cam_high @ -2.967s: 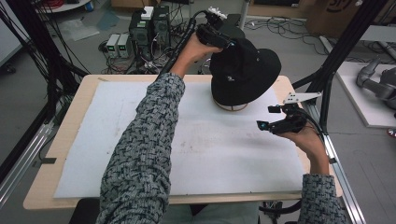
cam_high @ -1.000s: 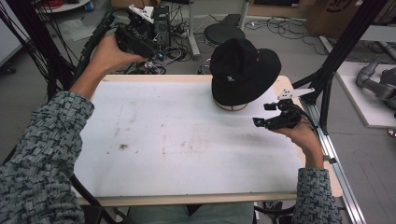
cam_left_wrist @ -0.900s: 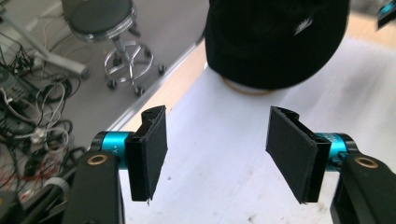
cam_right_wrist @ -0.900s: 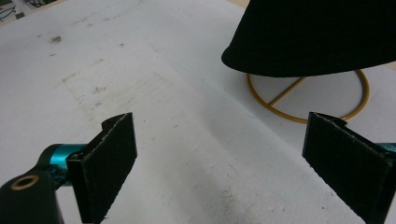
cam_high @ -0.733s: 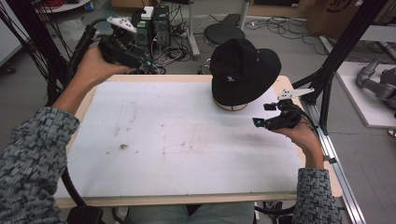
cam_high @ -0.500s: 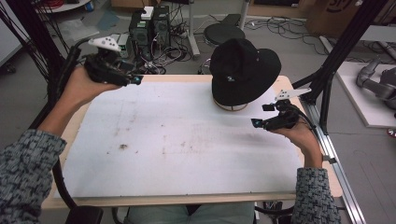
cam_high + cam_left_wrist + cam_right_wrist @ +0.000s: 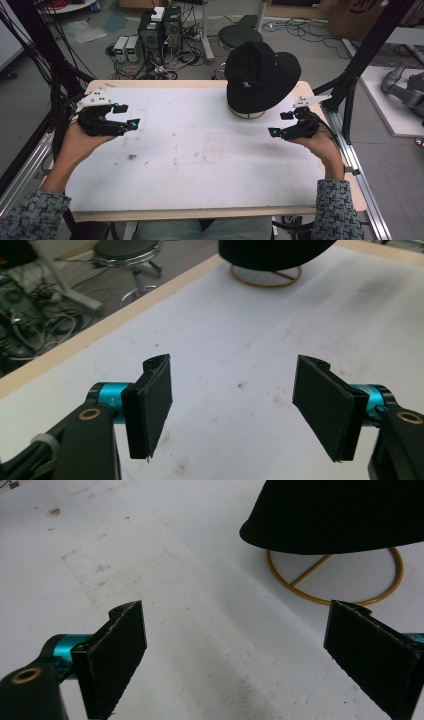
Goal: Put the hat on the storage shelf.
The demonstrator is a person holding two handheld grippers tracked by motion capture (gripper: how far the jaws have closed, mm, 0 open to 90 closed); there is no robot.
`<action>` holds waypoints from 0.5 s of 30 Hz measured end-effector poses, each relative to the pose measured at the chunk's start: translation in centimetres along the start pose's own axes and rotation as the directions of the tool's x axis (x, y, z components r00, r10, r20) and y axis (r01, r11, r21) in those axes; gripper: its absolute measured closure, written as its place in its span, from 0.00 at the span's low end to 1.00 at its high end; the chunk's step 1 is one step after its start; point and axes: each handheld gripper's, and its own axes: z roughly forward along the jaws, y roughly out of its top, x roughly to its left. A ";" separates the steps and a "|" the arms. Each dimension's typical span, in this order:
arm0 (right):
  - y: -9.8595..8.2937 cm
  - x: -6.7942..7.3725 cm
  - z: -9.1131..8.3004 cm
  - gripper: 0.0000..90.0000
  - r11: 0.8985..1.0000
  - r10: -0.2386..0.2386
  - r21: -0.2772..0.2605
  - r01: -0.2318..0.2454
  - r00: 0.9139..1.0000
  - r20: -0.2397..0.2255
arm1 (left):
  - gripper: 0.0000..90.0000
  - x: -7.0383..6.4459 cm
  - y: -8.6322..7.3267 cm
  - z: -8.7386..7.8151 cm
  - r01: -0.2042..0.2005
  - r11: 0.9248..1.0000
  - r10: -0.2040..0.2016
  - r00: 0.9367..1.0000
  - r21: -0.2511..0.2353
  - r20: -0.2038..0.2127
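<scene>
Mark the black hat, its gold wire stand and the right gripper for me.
black hat [image 7: 260,75], high view, on the crown.
gold wire stand [image 7: 300,591], right gripper view, on the ring's front arc.
right gripper [image 7: 278,123], high view, between its fingertips.

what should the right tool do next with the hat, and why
Probably ease the right tool forward toward the black hat brim. Its jaws stand open and empty, apart from the hat, which sits on a gold wire stand just ahead of it.
</scene>
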 end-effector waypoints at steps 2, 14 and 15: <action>0.0 0.0 0.1 0.11 1.000 0.000 -0.002 0.000 1.000 0.000 | 0.36 -0.2 -1.0 -0.1 0.012 1.000 -0.013 1.000 -0.008 -0.020; 0.0 0.0 0.0 0.11 1.000 -0.006 0.002 0.006 1.000 -0.009 | 0.36 -0.7 -5.1 1.2 0.059 0.998 -0.060 0.996 -0.014 -0.069; 0.0 0.1 0.0 0.11 1.000 -0.003 -0.003 0.003 1.000 -0.009 | 0.36 -0.6 -5.2 1.1 0.059 0.998 -0.060 0.995 -0.014 -0.075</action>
